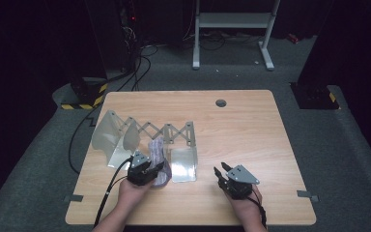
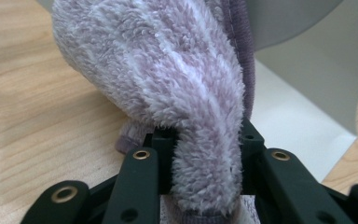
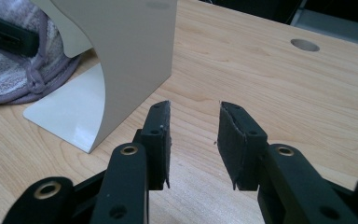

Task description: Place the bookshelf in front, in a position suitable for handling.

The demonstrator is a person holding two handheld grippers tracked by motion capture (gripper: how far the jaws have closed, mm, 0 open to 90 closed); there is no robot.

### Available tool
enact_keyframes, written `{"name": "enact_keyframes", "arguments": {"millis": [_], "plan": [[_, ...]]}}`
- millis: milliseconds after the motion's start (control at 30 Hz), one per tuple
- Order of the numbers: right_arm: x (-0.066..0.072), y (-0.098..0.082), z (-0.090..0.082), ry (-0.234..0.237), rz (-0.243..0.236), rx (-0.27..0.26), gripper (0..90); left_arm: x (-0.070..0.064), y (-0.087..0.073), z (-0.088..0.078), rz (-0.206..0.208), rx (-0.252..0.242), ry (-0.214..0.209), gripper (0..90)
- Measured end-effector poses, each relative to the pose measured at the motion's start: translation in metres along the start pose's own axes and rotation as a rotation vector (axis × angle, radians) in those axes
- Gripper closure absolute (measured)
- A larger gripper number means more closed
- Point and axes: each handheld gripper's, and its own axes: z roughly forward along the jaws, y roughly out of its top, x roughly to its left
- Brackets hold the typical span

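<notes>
At the left, the left hand-held gripper (image 1: 147, 170) clamps a fluffy lilac towel (image 2: 168, 88), its jaws pinching a thick fold. The towel sits on the worktop (image 1: 241, 125) between 2 upright plates of a grey metal accordion rack (image 1: 145, 133), touching the base of the right-hand plate. Well apart at the right, the right hand-held gripper (image 1: 221, 170) rests low over bare wood, jaws parted with nothing between them.

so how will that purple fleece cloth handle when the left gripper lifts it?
Likely floppy: the purple fleece cloth bulges and folds over between the left gripper pads. Probably light, being thin plush fabric. Slipping seems unlikely given the fuzzy pile, though loose ends may drag on the metal divider rack.
</notes>
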Motion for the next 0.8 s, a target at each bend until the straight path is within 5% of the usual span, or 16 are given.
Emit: {"name": "enact_keyframes", "arguments": {"millis": [567,800], "plan": [[0.000,0.000,0.000,-0.002,-0.001,-0.001,64.4,-0.013,0.049,-0.043,0.033,-0.203,-0.033,68.5],[-0.001,0.000,-0.001,-0.002,-0.001,-0.001,64.4,-0.009,0.059,-0.046,0.033,-0.225,-0.042,68.5]]}}
